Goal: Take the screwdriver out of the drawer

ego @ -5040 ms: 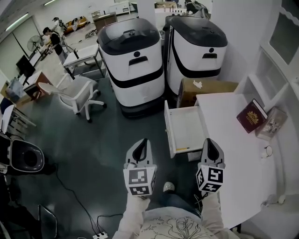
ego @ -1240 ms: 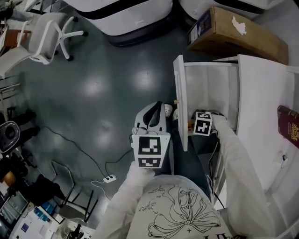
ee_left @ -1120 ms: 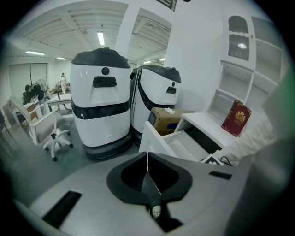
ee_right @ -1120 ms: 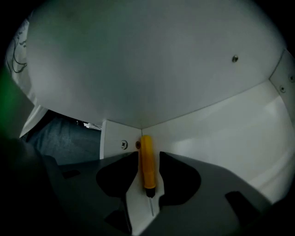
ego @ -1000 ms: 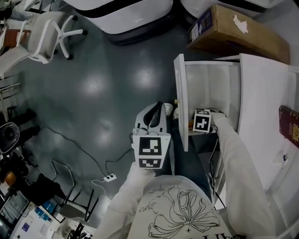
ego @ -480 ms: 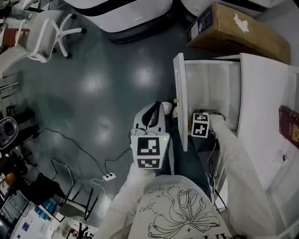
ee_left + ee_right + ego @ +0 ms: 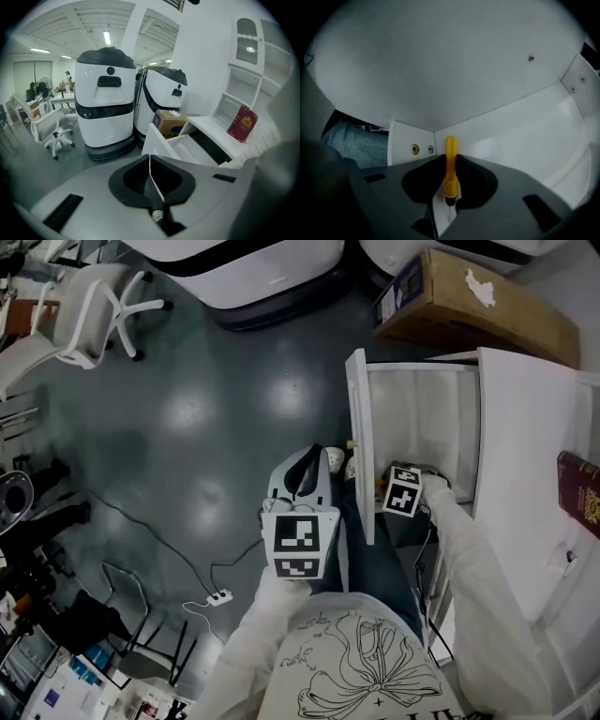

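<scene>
Screwdriver (one) in right gripper, one drawer

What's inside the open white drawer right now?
The right gripper reaches into the drawer. Its jaws have just been closing on a yellow screwdriver, whose handle sits between them. Elsewhere only the white drawer floor shows. The near corner under the gripper is hidden.

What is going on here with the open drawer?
A person holds tongs in each hand. The right tongs reach down into the open white drawer; their jaws have just been closing and now pinch the yellow handle of the screwdriver, which is not yet out of the drawer. The left tongs are shut on nothing and hang outside the drawer, beside its front.
</scene>
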Demonstrator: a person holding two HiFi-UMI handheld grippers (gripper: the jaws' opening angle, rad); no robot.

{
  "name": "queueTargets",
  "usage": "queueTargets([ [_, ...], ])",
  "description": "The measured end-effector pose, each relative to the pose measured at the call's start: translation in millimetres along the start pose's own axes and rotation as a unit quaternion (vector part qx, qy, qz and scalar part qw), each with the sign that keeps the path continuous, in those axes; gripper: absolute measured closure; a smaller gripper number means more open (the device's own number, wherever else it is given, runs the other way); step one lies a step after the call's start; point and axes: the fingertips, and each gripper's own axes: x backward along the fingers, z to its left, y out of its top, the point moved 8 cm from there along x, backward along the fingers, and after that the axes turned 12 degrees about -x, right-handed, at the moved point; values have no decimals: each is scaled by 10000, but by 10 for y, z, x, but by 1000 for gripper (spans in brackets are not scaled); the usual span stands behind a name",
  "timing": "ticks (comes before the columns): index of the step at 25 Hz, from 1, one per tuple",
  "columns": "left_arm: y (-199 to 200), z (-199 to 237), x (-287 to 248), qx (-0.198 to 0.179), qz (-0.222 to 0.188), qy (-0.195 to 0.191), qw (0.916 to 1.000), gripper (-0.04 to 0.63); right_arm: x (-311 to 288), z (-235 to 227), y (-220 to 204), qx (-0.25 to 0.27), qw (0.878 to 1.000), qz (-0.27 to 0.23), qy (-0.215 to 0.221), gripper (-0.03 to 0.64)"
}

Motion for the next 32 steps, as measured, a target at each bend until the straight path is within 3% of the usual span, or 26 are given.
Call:
queueTargets([
  [7, 147, 25, 83, -29, -178, 10, 9998, 589, 296, -171, -1, -1042, 9917, -658, -356, 551],
  [13, 409, 29, 191, -156, -460, 7, 9988, 589, 893, -342, 27, -2060, 9603, -1598, -996, 551],
  [18, 700, -24, 299, -356, -747, -12, 9966, 589, 1491, -330, 61, -2653, 9250, -2371, -1334, 550],
  [24, 1012, -68, 475, -466, -1116, 39, 9926, 589, 2208, -200, 88, -3044, 8743, -3287, -1868, 549],
  [32, 1353, -107, 738, -609, -1573, 220, 9854, 589, 3200, 147, 3, -3242, 7798, -4671, -2620, 549],
])
